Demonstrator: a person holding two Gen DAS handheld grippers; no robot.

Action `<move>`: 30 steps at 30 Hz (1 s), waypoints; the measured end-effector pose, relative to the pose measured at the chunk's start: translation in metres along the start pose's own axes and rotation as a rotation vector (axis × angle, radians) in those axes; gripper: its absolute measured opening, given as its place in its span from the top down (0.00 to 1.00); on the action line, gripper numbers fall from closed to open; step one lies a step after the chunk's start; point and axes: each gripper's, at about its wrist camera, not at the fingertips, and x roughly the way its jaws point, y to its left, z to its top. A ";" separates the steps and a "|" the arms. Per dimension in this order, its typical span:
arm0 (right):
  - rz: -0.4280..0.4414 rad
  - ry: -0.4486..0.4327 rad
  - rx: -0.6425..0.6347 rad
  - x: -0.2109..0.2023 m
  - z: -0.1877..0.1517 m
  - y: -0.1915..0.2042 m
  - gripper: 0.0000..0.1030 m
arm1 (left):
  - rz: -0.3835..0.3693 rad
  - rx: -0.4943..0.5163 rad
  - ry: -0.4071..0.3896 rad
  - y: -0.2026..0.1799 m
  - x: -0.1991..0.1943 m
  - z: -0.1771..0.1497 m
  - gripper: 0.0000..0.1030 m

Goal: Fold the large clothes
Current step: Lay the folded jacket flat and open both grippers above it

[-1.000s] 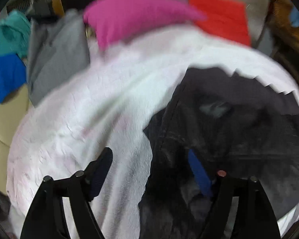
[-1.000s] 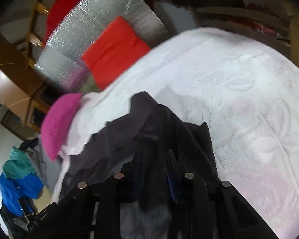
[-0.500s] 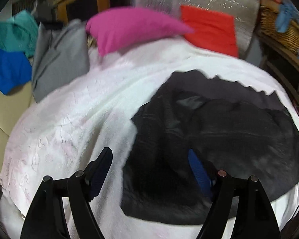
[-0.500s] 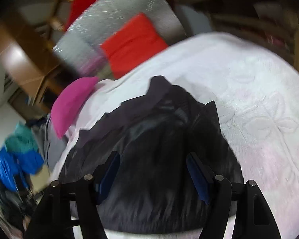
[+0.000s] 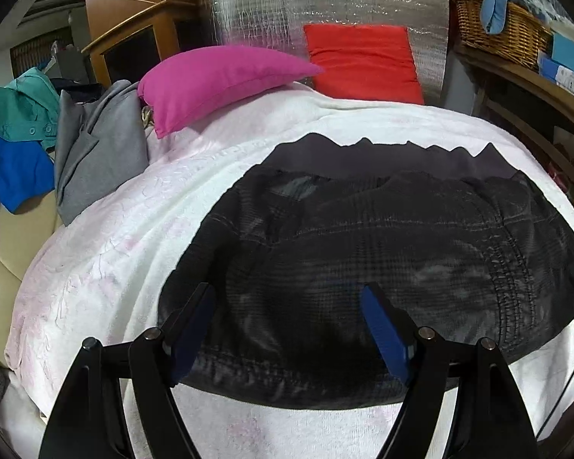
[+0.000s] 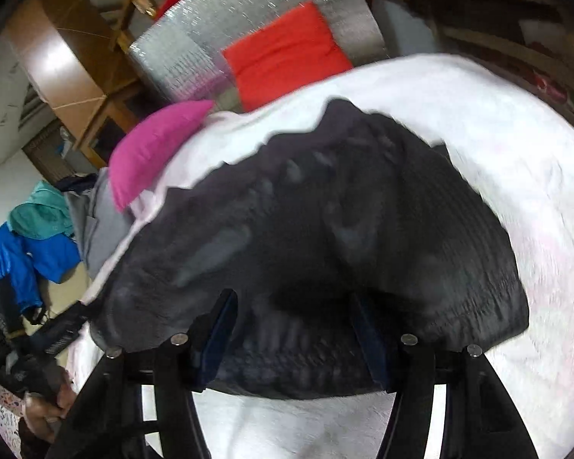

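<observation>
Cluttered room; a bed under a white blanket (image 5: 107, 252) takes up most of it. All positions below are given from the magenta pillow (image 5: 218, 80) at the head of the blanket.

Behind the pillow: a silver quilted panel (image 5: 325, 4) standing upright, wooden furniture (image 5: 134, 11) to its side. Just beside the pillow, leaning on the panel: a red cushion (image 5: 363, 63). On the pillow's other side, touching its end: a grey garment (image 5: 95, 153). Beyond the grey one, farther from the pillow: a teal garment (image 5: 19, 111) lying over a blue garment (image 5: 15, 168). Past the red cushion, well apart from the pillow: a wicker basket (image 5: 501, 26) on a wooden shelf, pale blue cloth hanging from it.

Dark jacket (image 5: 363, 252) lies spread on the blanket, down the bed from the pillow, near but not touching it. A plain dark band runs along its far edge; the body is crinkled, with stitched seams.

Left gripper (image 5: 287, 306): jaws wide apart, blue pads showing, poised over the jacket's near edge, nothing between them.

Right gripper (image 6: 291, 329): jaws also wide apart, over the jacket's near hem, nothing clamped. That view is motion-blurred, so contact with the cloth cannot be judged.
</observation>
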 end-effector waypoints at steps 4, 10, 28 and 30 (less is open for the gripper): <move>0.013 0.010 -0.032 0.018 0.003 0.018 0.38 | 0.004 -0.002 0.017 -0.004 0.007 -0.002 0.23; -0.096 0.029 -0.100 0.050 -0.006 0.028 0.37 | 0.012 -0.008 0.040 -0.004 0.019 -0.007 0.23; -0.178 0.034 0.036 0.007 -0.018 -0.021 0.37 | 0.058 0.051 0.048 -0.014 0.020 -0.025 0.23; -0.198 0.049 -0.003 0.008 -0.013 -0.013 0.37 | 0.071 0.072 0.050 -0.016 0.021 -0.026 0.23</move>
